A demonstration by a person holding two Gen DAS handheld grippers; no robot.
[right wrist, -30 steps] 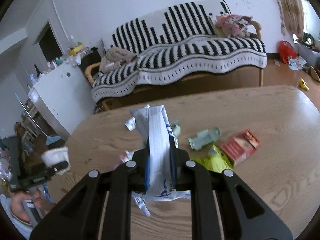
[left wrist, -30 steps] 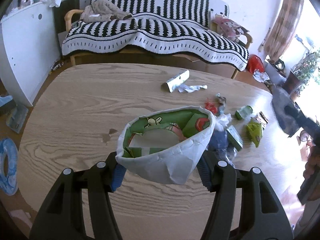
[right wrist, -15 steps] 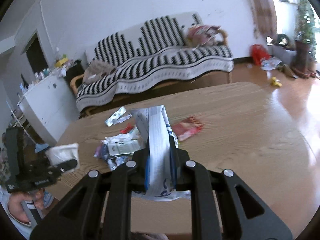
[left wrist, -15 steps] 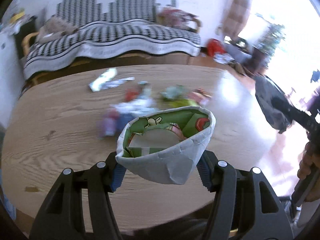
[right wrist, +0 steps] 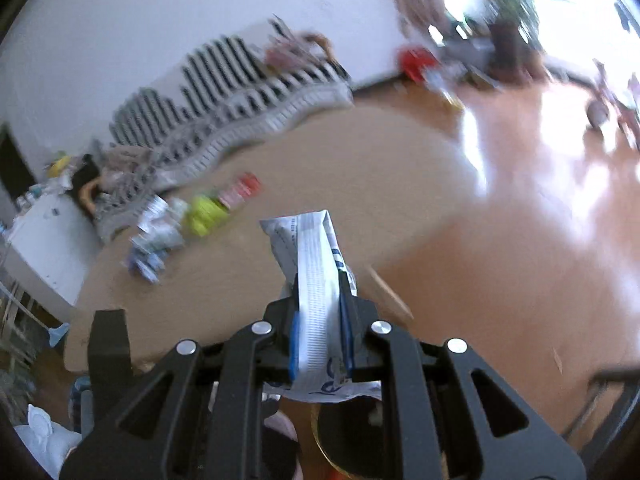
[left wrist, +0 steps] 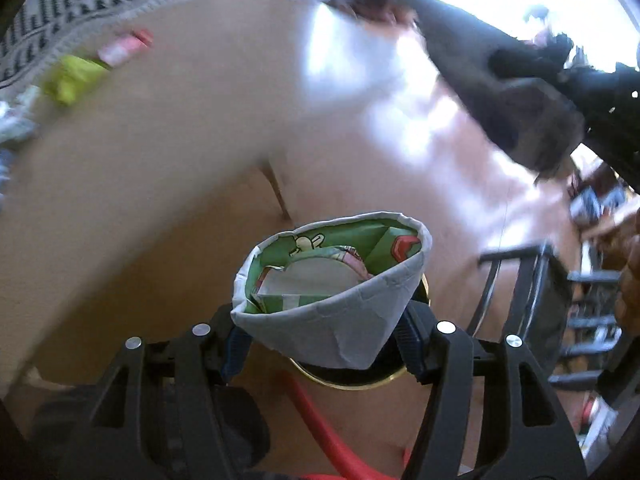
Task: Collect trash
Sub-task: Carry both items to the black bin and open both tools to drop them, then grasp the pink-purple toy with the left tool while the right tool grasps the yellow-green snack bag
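Note:
My left gripper (left wrist: 324,340) is shut on a crumpled white paper cup (left wrist: 332,312) with a green printed inside, held above a round gold-rimmed dark opening (left wrist: 352,380) beyond the table edge. My right gripper (right wrist: 320,332) is shut on a white and blue wrapper (right wrist: 316,280) that sticks up between the fingers, also above a gold-rimmed dark opening (right wrist: 348,432). Several pieces of trash lie on the wooden table: a yellow-green wrapper (right wrist: 206,216), a red packet (right wrist: 240,190) and blue-white wrappers (right wrist: 152,240). Both views are motion blurred.
The round wooden table (right wrist: 320,168) lies ahead, its edge close to both grippers. A striped sofa (right wrist: 224,92) stands behind it. A dark chair frame (left wrist: 532,304) is at the right. A red hose-like thing (left wrist: 320,428) lies below the left gripper. The floor (right wrist: 540,200) shines.
Both grippers have swung right and down off the table edge, still holding the cup and the wrapper. The table trash now lies far to the left.

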